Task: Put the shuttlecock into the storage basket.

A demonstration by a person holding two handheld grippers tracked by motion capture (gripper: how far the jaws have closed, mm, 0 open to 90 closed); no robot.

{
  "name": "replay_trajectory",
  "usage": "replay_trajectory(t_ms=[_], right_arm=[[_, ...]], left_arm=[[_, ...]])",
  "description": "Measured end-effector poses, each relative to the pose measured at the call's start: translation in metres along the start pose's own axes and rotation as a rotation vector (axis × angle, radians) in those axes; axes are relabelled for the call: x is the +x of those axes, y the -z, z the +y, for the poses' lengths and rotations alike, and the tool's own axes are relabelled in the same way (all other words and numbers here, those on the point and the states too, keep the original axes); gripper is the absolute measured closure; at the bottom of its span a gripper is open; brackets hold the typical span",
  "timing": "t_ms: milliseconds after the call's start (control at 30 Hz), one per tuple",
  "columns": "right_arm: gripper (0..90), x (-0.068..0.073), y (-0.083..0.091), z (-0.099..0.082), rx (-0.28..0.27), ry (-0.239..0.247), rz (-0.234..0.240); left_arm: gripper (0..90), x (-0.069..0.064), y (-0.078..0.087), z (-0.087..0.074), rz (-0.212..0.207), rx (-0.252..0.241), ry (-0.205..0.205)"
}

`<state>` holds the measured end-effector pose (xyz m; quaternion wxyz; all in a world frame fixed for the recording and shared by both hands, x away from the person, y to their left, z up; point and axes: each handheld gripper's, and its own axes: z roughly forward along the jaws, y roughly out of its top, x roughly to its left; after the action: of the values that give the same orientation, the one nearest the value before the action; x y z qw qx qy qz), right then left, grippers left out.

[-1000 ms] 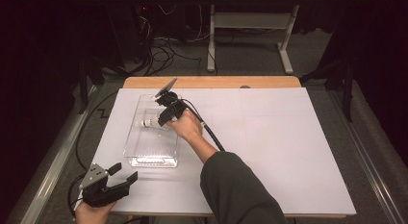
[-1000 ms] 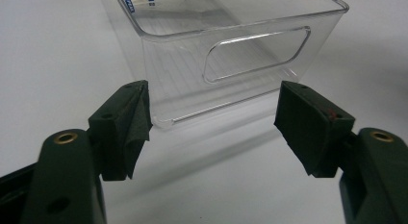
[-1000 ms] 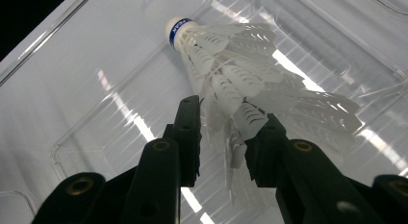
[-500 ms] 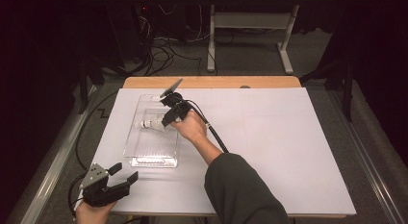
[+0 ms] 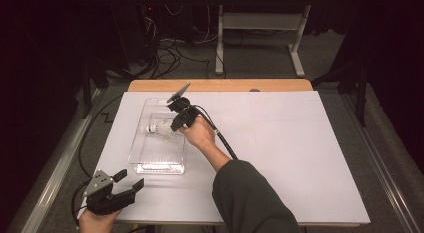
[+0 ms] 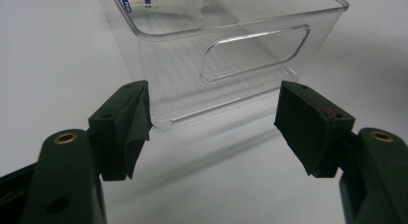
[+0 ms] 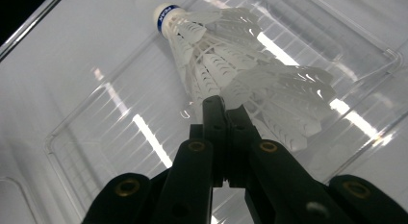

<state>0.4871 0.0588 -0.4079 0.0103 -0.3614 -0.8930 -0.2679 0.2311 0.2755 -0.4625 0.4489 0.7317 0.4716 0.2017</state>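
Two jaws of the right gripper [image 7: 225, 108] have just closed tight on the feather skirt of the shuttlecock [image 7: 231, 70], which sits inside the clear plastic bin [image 5: 145, 155]; grasp looks made, lift next. Bin walls crowd the sides; overhead is free. Left gripper [image 6: 211, 128] waits wide, near the bin's front end.

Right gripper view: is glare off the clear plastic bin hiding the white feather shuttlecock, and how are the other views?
Right gripper view: bright streaks on the clear plastic bin, but the white feather shuttlecock stays sharp. Left gripper view: the bin's wall is sharp, the near jaws soft. High view: the table is evenly lit, the surroundings dark.
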Motion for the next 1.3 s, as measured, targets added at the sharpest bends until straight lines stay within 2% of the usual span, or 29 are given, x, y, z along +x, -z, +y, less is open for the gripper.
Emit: replay_trajectory(t_ms=[33,133,200,333,500,567,833,1033,1167,1300], right_arm=[[90.0,0.0,0.0,0.0,0.003,-0.014,-0.004],[89.4,-0.002,-0.001,0.0,0.01,-0.017,-0.011],[83.4,-0.001,-0.001,0.0,0.019,-0.017,-0.019],[78.3,0.0,-0.001,0.0,0.019,0.007,-0.032],[75.1,0.001,0.004,0.0,0.012,0.012,-0.04],[74.8,0.002,0.007,0.0,0.019,0.011,-0.052],[76.3,0.002,0.022,-0.002,-0.012,0.009,-0.073],[82.1,0.0,0.019,-0.003,-0.011,0.026,-0.087],[79.6,0.001,0.017,-0.003,-0.012,0.024,-0.091],[75.1,0.002,0.022,-0.003,-0.025,0.023,-0.093]], left_arm=[[29.7,0.0,0.0,0.0,-0.001,0.001,-0.002],[29.7,0.0,0.0,0.0,-0.001,0.001,-0.002],[29.7,0.0,0.0,0.0,-0.001,0.001,-0.002],[29.7,0.0,0.0,0.0,0.0,0.0,-0.001],[29.7,0.0,0.0,0.0,-0.001,0.002,-0.003],[29.7,0.0,0.0,0.0,-0.001,0.005,-0.005],[29.7,-0.001,-0.001,0.0,-0.002,0.007,-0.007],[29.7,-0.001,-0.001,0.0,-0.001,0.005,-0.006],[29.7,0.0,-0.001,0.0,-0.001,0.004,-0.005],[29.7,-0.001,-0.001,0.0,-0.003,0.006,-0.006]])
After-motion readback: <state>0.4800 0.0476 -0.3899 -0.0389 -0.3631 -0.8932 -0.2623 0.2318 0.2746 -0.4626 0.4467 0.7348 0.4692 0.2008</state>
